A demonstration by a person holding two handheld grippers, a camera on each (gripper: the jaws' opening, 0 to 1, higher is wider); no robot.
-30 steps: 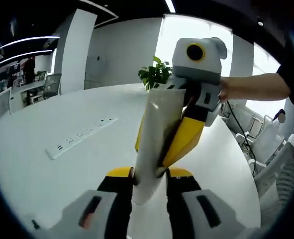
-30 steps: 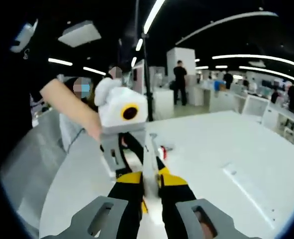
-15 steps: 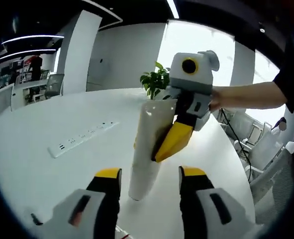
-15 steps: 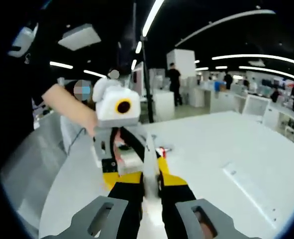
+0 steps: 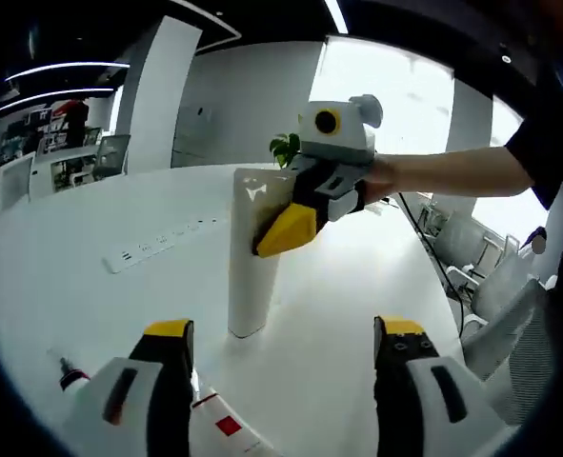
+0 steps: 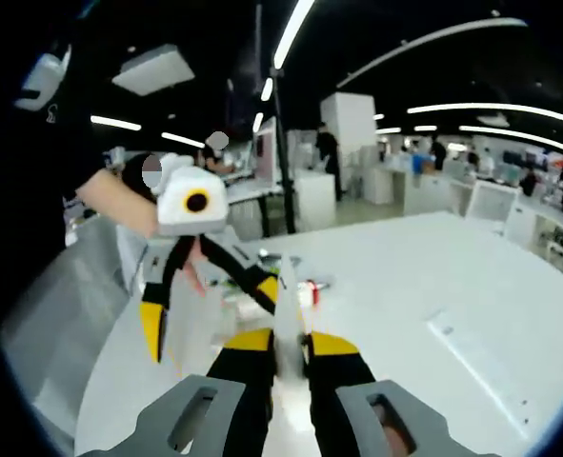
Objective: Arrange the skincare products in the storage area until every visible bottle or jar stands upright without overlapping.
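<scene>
White plastic, tall and flat-topped: the tube [image 5: 252,252] stands on its cap end on the tabletop [image 5: 90,305], with the right gripper [image 5: 286,228] clamped across its upper part, probably to steady it upright while it settles. From the right gripper view the same tube [image 6: 286,305] shows edge-on between that gripper's yellow-tipped jaws, which are pressed against it.

The left gripper [image 5: 281,343] has its jaws spread wide apart with nothing between them, just short of the tube's base, so all the holding falls to the right one. It also appears in the right gripper view [image 6: 210,309], fingers splayed.

Another tube with a red mark [image 5: 219,428] lies flat on the tabletop by the left gripper's left jaw, and it is not yet standing. A power strip [image 5: 162,243] sits farther off. Letting go gently looks wise, since a tube this tall on a narrow cap could tip.
</scene>
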